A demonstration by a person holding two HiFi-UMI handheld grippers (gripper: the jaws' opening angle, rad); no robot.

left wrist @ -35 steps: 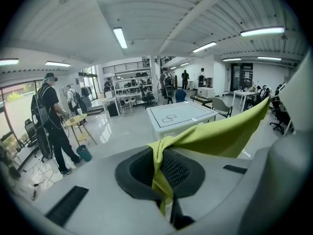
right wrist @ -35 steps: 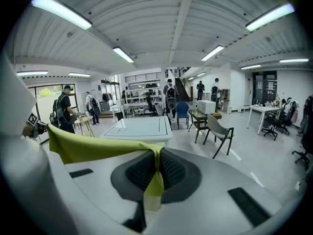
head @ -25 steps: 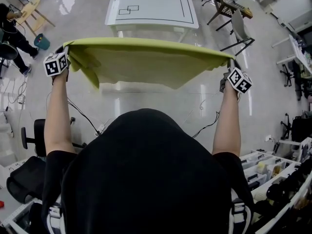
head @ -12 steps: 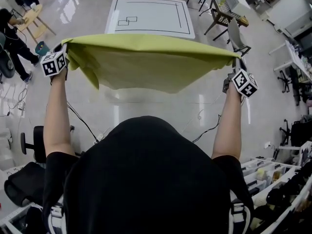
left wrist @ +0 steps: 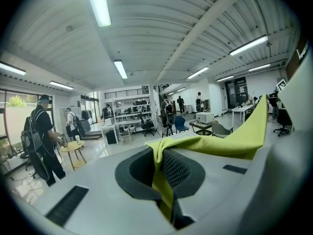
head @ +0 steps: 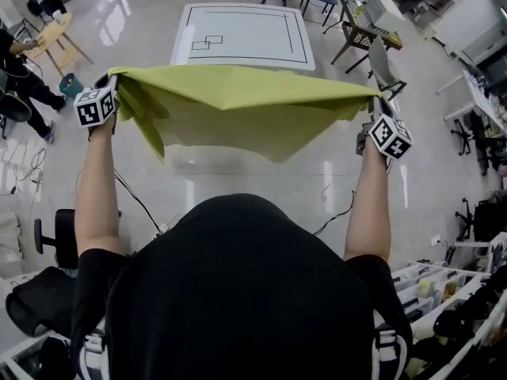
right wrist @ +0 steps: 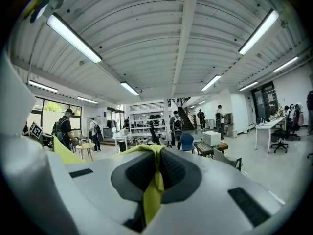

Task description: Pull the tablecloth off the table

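Past the pull itself: holding the tablecloth point(head: 238, 105) stretched in mid-air between both grippers, well clear of the bare white tabletop point(head: 245, 30) beyond. Clamped on one corner with the left gripper point(left wrist: 162, 170), jaws together with fabric pinched between the pads. Same at the opposite corner with the right gripper point(right wrist: 154, 173). Looks essentially done as far as clearing goes. Next, probably: hold both grips tight, carry or lower the cloth somewhere off the table, and watch the sagging near edge for snags.
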